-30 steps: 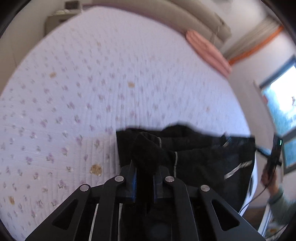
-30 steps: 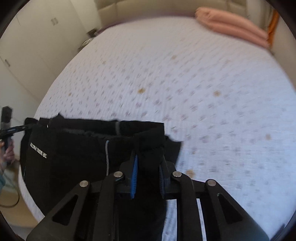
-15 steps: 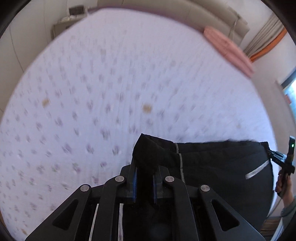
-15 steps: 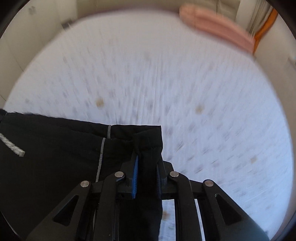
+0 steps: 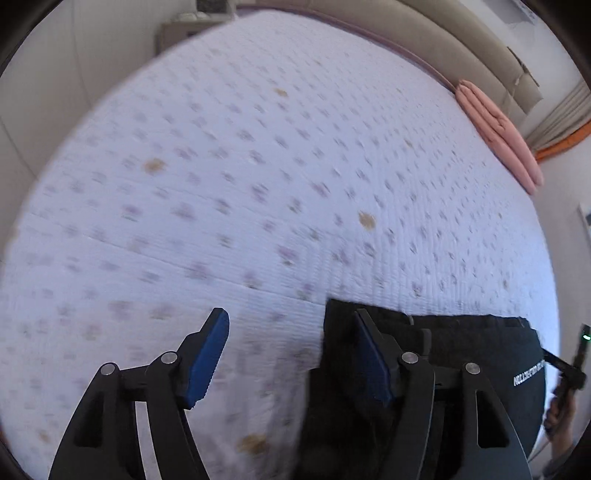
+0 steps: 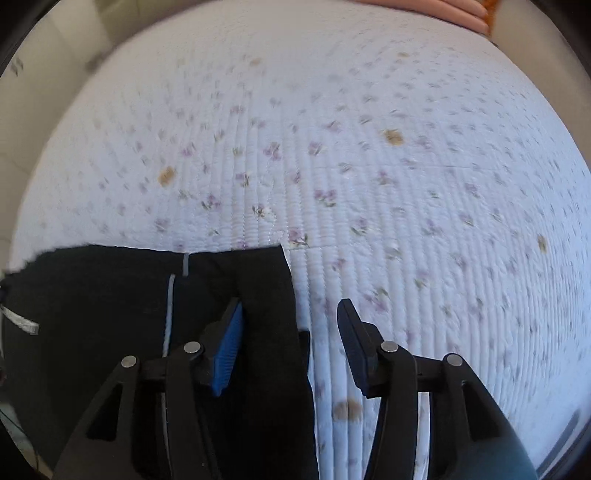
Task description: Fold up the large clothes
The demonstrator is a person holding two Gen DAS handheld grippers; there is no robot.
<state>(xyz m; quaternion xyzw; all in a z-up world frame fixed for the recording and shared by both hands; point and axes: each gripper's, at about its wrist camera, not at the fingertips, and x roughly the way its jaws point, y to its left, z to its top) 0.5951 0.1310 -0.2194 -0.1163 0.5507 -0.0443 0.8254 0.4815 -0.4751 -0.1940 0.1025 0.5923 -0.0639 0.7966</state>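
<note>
A large black garment (image 5: 461,365) with white lettering lies on the bed, folded, at the lower right of the left wrist view and at the lower left of the right wrist view (image 6: 110,295). My left gripper (image 5: 291,332) is open; the garment's left corner lies by its right finger. My right gripper (image 6: 291,325) is open; the garment's right edge lies between its fingers, against the left blue pad (image 6: 229,350).
The bed's white quilt (image 5: 258,184) with small purple flowers and tan spots stretches ahead in both views. A pink folded blanket (image 5: 498,129) lies at the far right edge, by the headboard. A nightstand (image 5: 184,29) stands beyond the far corner.
Both grippers were shut on the garment's corners while carrying them forward. Now both have opened and let the cloth drop flat on the bed.
</note>
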